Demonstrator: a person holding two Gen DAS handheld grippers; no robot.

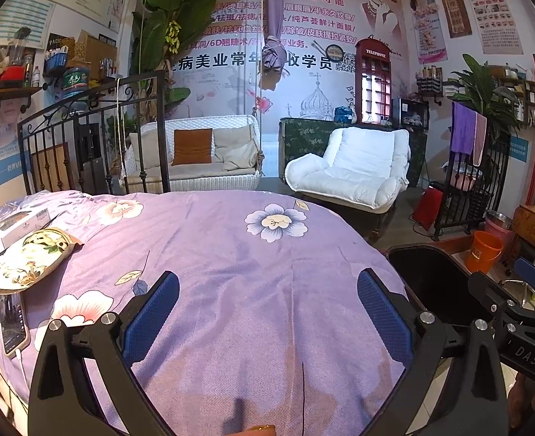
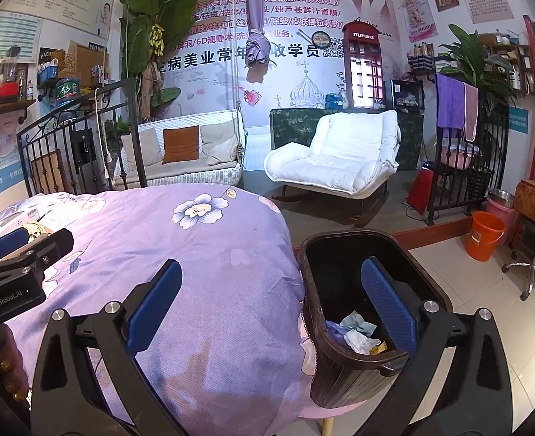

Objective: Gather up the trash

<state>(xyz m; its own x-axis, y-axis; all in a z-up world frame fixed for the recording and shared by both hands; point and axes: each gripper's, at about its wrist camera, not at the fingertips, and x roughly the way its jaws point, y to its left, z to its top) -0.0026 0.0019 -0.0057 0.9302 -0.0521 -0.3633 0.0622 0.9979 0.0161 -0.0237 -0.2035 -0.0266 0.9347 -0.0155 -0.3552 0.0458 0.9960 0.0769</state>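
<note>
We see the trash [image 2: 358, 334] at the bottom of the dark bin [image 2: 343, 374]: crumpled blue and white tissue-like scraps plus a small yellow wrapper. The bin stands on the tiled floor, pressed against the right edge of the bed with the purple floral cover [image 2: 202, 272].

Right gripper [image 2: 272, 303] hangs over the line where cover meets bin. Its blue-padded fingers stand wide apart, nothing between them. One finger sits over the cover, the other over the bin opening, above the trash.

Left gripper [image 1: 267, 319] is left of the bin, over the middle of the cover. Fingers wide apart too, empty. In the left wrist view we see the bin's rim [image 1: 430, 254] just past the cover's right edge, with the right gripper's body beside it.

Further left of the bin, on the far side of the cover: a floral pouch [image 1: 27, 258], a white box [image 1: 24, 223] touching it from behind, and a phone [image 1: 13, 323] with a white cable, lying flat near the pouch.

Beyond the bin on the floor: an orange bucket [image 2: 485, 234], a pink one [image 2: 499, 209] just behind it, and a white padded rocking chair [image 2: 343, 156] well apart from the bin. A white wicker swing seat [image 2: 187, 152] hangs behind the bed's black iron frame [image 2: 75, 145].
</note>
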